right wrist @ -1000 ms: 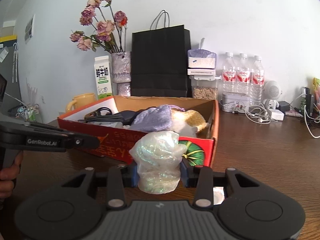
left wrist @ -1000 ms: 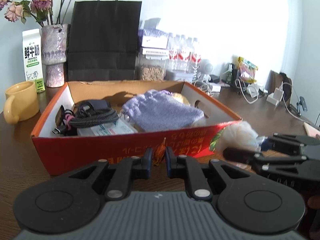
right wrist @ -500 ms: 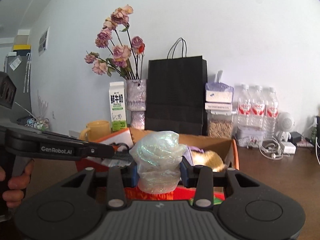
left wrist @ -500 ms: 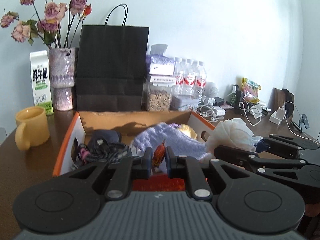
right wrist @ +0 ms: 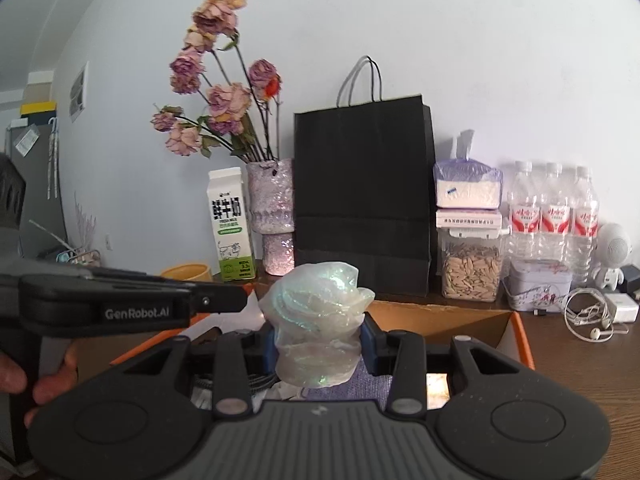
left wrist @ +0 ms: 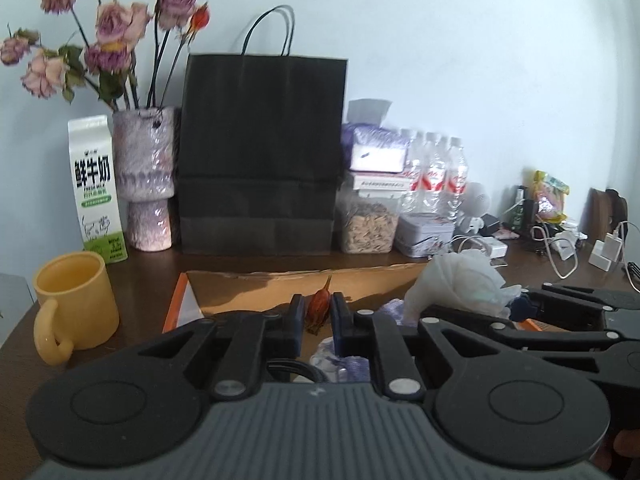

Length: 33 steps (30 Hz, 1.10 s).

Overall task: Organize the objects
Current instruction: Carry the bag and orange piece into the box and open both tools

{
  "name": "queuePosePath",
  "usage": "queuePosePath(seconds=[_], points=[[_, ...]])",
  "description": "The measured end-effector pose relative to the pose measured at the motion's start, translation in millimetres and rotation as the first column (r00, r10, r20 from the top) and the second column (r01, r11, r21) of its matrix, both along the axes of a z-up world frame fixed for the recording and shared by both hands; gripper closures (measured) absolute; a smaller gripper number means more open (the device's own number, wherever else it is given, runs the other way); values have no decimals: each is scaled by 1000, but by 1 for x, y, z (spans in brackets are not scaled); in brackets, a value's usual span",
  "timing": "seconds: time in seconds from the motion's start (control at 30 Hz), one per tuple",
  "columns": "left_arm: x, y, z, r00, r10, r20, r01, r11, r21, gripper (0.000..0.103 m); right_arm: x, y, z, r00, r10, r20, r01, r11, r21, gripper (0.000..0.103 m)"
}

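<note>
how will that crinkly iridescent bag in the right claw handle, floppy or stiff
Probably floppy: the iridescent plastic bag bulges and creases between the right claw. Likely light, since thin translucent film shows. Its glossy surface may be slippery, so it could slide out.

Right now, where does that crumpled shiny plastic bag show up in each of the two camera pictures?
Left wrist view: the plastic bag sits right of centre, clamped in the right gripper that reaches in from the right edge.
Right wrist view: it fills the lower centre, pinched in that camera's own gripper, above the cardboard box.
Shared landmark: the black paper bag against the wall.
</note>
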<state>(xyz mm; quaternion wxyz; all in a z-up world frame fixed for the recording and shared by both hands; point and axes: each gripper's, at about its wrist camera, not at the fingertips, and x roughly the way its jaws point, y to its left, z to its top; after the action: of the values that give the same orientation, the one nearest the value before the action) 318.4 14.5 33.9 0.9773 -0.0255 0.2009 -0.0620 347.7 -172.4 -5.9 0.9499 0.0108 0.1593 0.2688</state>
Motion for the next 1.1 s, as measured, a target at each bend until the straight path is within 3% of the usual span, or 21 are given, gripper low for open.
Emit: queuePosePath(seconds=[0.1,0.53,0.63,0.7,0.73,0.77,0.83,0.9,1.1], points=[[16,12,-7,999,-4,-33,3,1000,-27,89,10,6,-9,1000,-5,-26,4,1000,-19,65],[40,16,-22,995,-63,-81,67,997,41,88,21,10,-27,996,-19,-83,15,999,-51,64],[38,12,-23,995,-62,-81,66,996,56,86,20,8,-26,996,-25,-81,22,999,-45,56],[36,10,-22,996,-50,-77,55,996,66,58,18,6,-24,997,-25,-69,23,999,-37,36],[35,10,-22,997,-44,-68,49,997,65,24,16,6,-22,998,-27,-60,25,999,-35,29],[32,9,-21,998,-38,-52,41,997,67,7,15,6,-21,998,-30,-54,28,999,-36,15],[29,10,-19,1000,-8,-21,9,997,77,0,14,6,-19,998,-46,-43,45,998,-40,7],[29,12,-17,1000,-6,-19,7,998,61,0,14,5,-19,998,-58,-40,56,998,-42,0],[31,14,-18,1000,4,-27,-2,998,62,0,15,4,-19,997,-69,-41,67,997,-47,0]])
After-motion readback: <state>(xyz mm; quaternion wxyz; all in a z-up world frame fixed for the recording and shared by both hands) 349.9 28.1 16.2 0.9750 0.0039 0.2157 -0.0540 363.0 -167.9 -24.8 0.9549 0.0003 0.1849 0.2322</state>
